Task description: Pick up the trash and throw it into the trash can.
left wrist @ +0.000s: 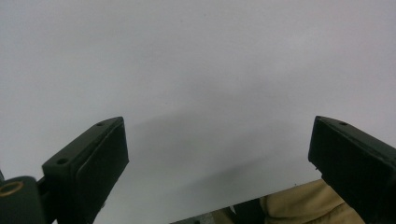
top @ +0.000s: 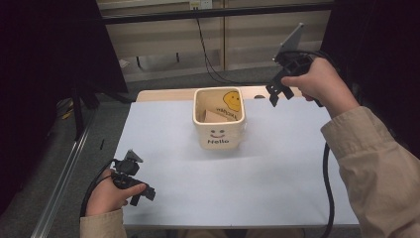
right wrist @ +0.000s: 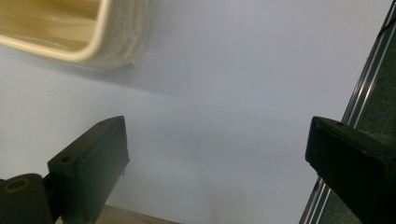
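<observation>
High view: a cream square container [top: 219, 130] stands upright near the middle of the far half of the white tabletop [top: 277, 168], its open top facing up. Its front wall carries a small smiling face and the word "Hello" in dark letters, and the inside of its back wall shows a yellow smiley with some upside-down lettering too small to read. Something tan lies inside it, though what it is cannot be told. The right tool [top: 279, 93] is held up in the air by the right hand [top: 319, 79], just right of the container's far corner and apart from it, its 2 jaws pointing down toward the tabletop and its grey 3-cornered plate [top: 291, 40] sticking up. The left tool [top: 143, 194] rests low near the front left corner of the tabletop, gripped by the left hand [top: 110, 196], well apart from the container. In the left gripper view the left tool [left wrist: 218, 158] has its jaws spread wide over bare white surface, with a beige sleeve [left wrist: 303, 205] at the bottom edge. In the right gripper view the right tool [right wrist: 217, 156] also has its jaws wide apart with nothing between them, and the container's rounded cream rim [right wrist: 100, 35] sits at upper left
</observation>
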A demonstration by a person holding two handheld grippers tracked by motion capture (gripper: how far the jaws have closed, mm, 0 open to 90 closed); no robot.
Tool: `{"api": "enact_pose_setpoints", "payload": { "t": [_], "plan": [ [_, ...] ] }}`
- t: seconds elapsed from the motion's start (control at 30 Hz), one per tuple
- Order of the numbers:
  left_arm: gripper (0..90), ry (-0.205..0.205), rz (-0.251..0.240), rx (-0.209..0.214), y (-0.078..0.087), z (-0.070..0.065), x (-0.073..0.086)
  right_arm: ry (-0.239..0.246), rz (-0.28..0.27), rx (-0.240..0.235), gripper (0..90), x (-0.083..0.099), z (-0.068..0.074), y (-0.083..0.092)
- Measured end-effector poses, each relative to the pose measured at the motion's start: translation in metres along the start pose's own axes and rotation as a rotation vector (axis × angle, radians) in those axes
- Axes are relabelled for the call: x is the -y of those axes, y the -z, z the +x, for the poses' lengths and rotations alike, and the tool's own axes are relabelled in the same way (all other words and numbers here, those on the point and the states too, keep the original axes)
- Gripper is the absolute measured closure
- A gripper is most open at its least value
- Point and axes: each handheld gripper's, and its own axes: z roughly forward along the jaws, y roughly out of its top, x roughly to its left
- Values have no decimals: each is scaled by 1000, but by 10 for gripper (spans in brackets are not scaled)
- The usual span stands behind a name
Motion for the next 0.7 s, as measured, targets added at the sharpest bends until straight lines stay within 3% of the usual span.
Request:
{"api": "enact_pose_setpoints", "payload": {
  "t": [0.37,0.6,0.7],
  "plan": [
    [47,-4,3,-7,0,-1,0,-30,-1,3,62,43,-35,-41],
    [47,13,-15,-13,-1,-1,1,-21,8,9,65,65,-38,-66],
    [47,-2,1,-8,0,0,1,-18,4,12,66,74,-36,-77]
  ]
}}
